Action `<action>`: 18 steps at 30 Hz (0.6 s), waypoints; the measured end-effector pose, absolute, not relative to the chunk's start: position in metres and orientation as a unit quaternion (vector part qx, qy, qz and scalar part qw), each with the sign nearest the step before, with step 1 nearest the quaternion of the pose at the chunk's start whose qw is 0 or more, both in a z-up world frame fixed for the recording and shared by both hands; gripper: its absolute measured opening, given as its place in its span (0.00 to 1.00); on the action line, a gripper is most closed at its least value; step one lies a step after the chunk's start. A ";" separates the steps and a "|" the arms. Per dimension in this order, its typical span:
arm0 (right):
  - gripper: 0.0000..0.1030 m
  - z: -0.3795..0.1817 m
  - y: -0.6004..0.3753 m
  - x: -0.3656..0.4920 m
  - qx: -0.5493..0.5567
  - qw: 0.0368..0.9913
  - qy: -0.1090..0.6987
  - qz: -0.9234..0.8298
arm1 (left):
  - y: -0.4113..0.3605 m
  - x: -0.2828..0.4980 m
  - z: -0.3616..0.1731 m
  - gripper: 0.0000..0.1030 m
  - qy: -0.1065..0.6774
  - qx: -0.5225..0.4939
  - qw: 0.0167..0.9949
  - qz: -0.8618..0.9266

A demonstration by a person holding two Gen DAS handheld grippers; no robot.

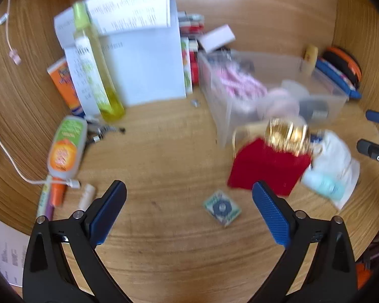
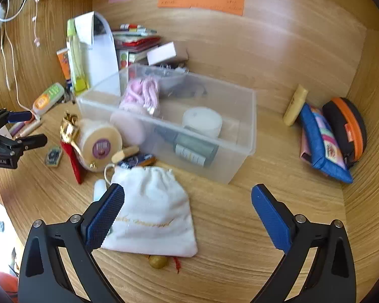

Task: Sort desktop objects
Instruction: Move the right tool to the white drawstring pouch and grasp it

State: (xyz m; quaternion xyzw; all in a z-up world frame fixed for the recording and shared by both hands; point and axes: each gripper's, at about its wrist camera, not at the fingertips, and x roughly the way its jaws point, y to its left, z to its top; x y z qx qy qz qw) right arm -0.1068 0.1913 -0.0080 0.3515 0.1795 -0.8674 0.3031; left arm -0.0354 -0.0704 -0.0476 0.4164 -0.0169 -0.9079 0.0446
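A clear plastic bin [image 2: 240,126] [image 1: 336,96] holds a pink cord bundle [image 2: 141,96], a white jar [image 2: 202,121] and a dark bottle [image 2: 189,149]. A white drawstring pouch [image 2: 151,212] lies in front of it, just ahead of my open right gripper [image 2: 188,202]. A red pouch with a gold bow [image 1: 267,169] lies left of the bin, beside a round box [image 2: 101,146]. My open, empty left gripper [image 1: 189,199] hovers over the desk near a small square packet [image 1: 222,208]. It also shows in the right wrist view [image 2: 25,128].
Papers [image 1: 149,63], a yellow-green bottle [image 1: 96,63], an orange tube [image 1: 63,85] and a wipes pack [image 1: 65,146] stand at the back left. Pens [image 1: 50,199] and a cable [image 1: 10,156] lie left. Pencil cases [image 2: 326,139] and a small tube [image 2: 294,104] sit right.
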 end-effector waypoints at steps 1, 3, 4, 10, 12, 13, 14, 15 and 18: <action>0.98 -0.011 0.190 -0.107 0.355 0.303 0.181 -0.865 | -0.070 -0.036 -0.052 0.98 -0.018 0.423 0.042 -0.905; 0.98 -0.020 0.187 -0.108 0.365 0.305 0.184 -0.860 | -0.067 -0.036 -0.061 0.98 -0.020 0.434 0.037 -0.900; 0.98 -0.024 0.185 -0.108 0.370 0.306 0.186 -0.857 | -0.066 -0.036 -0.064 0.98 -0.021 0.436 0.035 -0.899; 0.98 -0.046 0.173 -0.115 0.396 0.314 0.190 -0.842 | -0.061 -0.037 -0.074 0.98 -0.029 0.441 0.034 -0.897; 0.98 -0.049 0.169 -0.117 0.407 0.324 0.184 -0.834 | -0.060 -0.037 -0.076 0.98 -0.027 0.438 0.032 -0.898; 0.97 -0.051 0.167 -0.118 0.414 0.333 0.183 -0.827 | -0.059 -0.036 -0.076 0.96 -0.025 0.436 0.030 -0.899; 0.97 -0.054 0.164 -0.118 0.420 0.341 0.184 -0.821 | -0.060 -0.038 -0.077 0.93 -0.024 0.435 0.028 -0.900; 0.97 -0.056 0.162 -0.119 0.424 0.346 0.183 -0.816 | -0.059 -0.038 -0.077 0.86 -0.023 0.435 0.025 -0.900; 0.94 -0.062 0.156 -0.120 0.432 0.349 0.183 -0.811 | -0.059 -0.042 -0.081 0.78 -0.024 0.443 0.021 -0.896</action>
